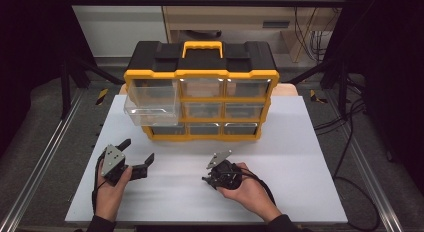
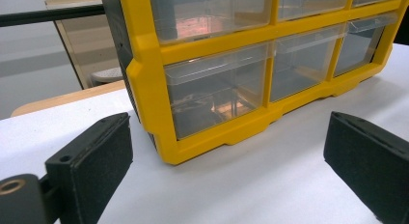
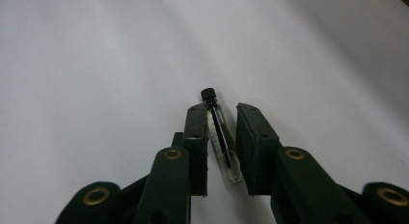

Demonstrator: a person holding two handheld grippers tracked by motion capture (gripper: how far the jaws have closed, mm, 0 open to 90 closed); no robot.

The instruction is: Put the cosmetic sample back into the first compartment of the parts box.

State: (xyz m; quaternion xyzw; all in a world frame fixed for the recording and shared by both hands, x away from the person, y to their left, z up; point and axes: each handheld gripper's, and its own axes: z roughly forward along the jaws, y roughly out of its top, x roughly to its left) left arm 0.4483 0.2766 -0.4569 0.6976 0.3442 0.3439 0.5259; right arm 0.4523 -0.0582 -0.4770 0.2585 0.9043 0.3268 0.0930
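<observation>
A small clear glass vial (image 3: 221,137) with a black cap lies on the white table top between the jaws of my right gripper (image 3: 222,118). The left pad (image 3: 197,132) sits against the vial's side, and a thin strip of table shows between the vial and the right pad (image 3: 248,132), so the jaws stand narrow around it without pinching it. In the high view my right gripper (image 1: 209,172) points left, low over the table in front of the organiser. My left gripper (image 1: 138,151) stands wide open with nothing between its fingers; in its own view the left gripper (image 2: 226,151) faces the organiser's lower left corner.
A yellow and black drawer organiser (image 1: 200,94) with clear drawers stands at the back of the white table top (image 1: 300,157). Its top left drawer (image 1: 150,109) is pulled out towards me. Metal frame rails run along both sides of the table.
</observation>
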